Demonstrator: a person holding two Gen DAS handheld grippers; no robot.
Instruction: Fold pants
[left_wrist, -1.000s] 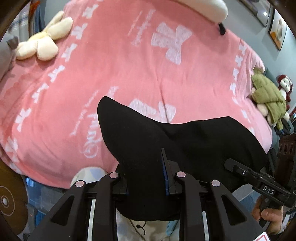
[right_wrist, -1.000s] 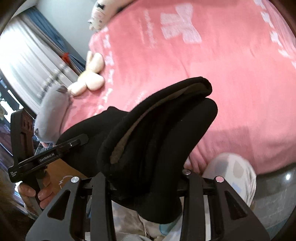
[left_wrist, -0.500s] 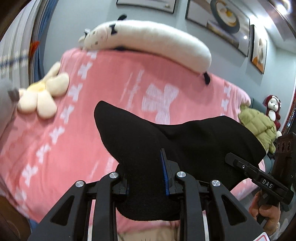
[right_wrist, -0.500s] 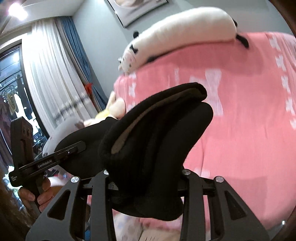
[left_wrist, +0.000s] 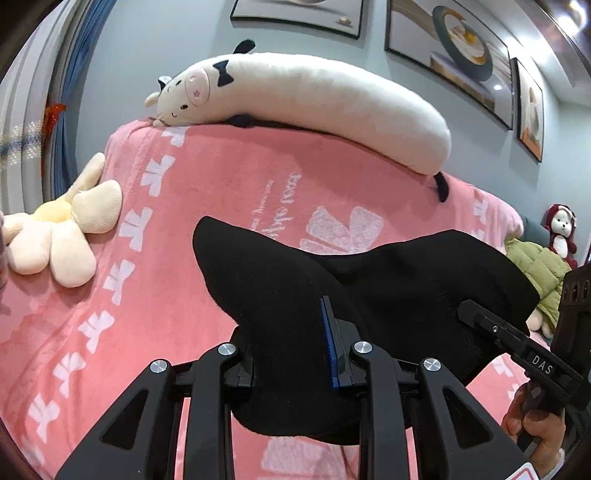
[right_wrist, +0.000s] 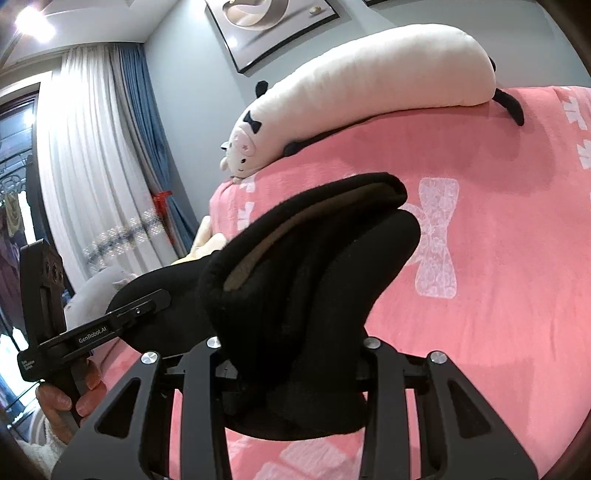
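Note:
The black pants (left_wrist: 280, 295) hang in the air over the pink bed blanket (left_wrist: 207, 192), stretched between both grippers. My left gripper (left_wrist: 291, 354) is shut on one thick end; a blue pad shows against the cloth and the fingertips are buried in it. In the same view the right gripper (left_wrist: 484, 325) bites the other end, with a hand (left_wrist: 535, 424) on its handle. In the right wrist view my right gripper (right_wrist: 291, 369) is shut on a bunched fold of the pants (right_wrist: 306, 266), brownish lining showing. The left gripper (right_wrist: 144, 306) clamps the far end there.
A long white cow plush (left_wrist: 314, 99) lies across the head of the bed. A cream flower cushion (left_wrist: 59, 243) sits at the left edge, and a green padded toy (left_wrist: 535, 269) and a red monkey doll (left_wrist: 561, 232) at the right. Curtains (right_wrist: 99, 166) hang beyond the bed.
Both grippers have risen and tipped upward with the pants still clamped. The bed's near edge and the person's legs have dropped out of view; the wall, pictures and cow plush now show.

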